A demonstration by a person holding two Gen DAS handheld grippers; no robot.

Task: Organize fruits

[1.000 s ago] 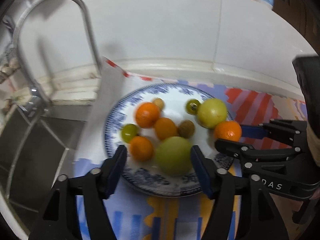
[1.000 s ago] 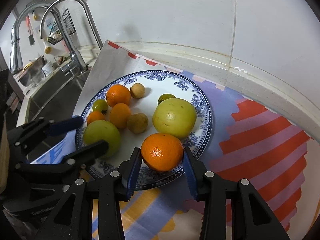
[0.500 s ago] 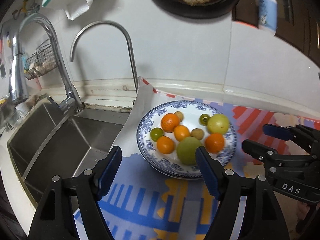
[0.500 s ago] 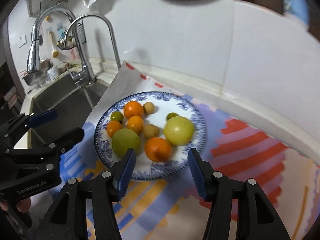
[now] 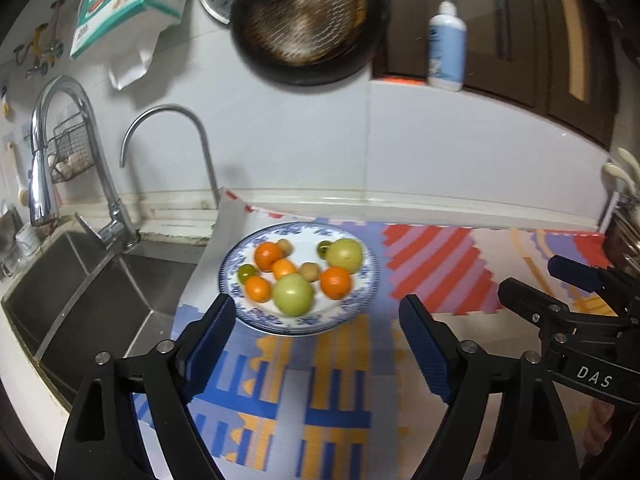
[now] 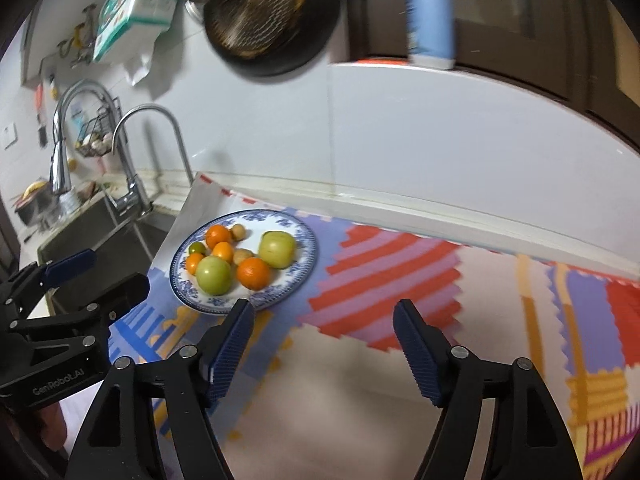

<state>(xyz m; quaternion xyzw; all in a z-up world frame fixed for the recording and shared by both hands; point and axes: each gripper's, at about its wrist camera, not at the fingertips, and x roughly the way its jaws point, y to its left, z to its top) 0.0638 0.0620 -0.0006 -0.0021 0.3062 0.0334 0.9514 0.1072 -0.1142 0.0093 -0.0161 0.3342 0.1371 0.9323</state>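
Note:
A blue-patterned white plate point(image 5: 362, 288) point(image 6: 306, 264) sits on the colourful mat point(image 5: 436, 276) near the sink. It holds several fruits: oranges point(image 5: 335, 282) point(image 6: 253, 273), a green apple point(image 5: 293, 294) point(image 6: 213, 275), a yellow-green apple point(image 5: 345, 255) point(image 6: 277, 249), small brown fruits and small green ones. My left gripper point(image 5: 318, 350) is open and empty, held back from the plate's near edge. My right gripper point(image 6: 324, 348) is open and empty, to the right of the plate and back from it.
A steel sink point(image 5: 80, 280) with two taps point(image 5: 168, 148) lies left of the mat. A dark pan point(image 5: 304, 20) and a tissue pack point(image 5: 124, 4) hang on the white wall. A soap bottle point(image 5: 447, 40) stands on the ledge.
Both grippers have pulled back and up from the plate. The right gripper has let go of the orange, which now rests on the plate. Both grippers have opened wider.

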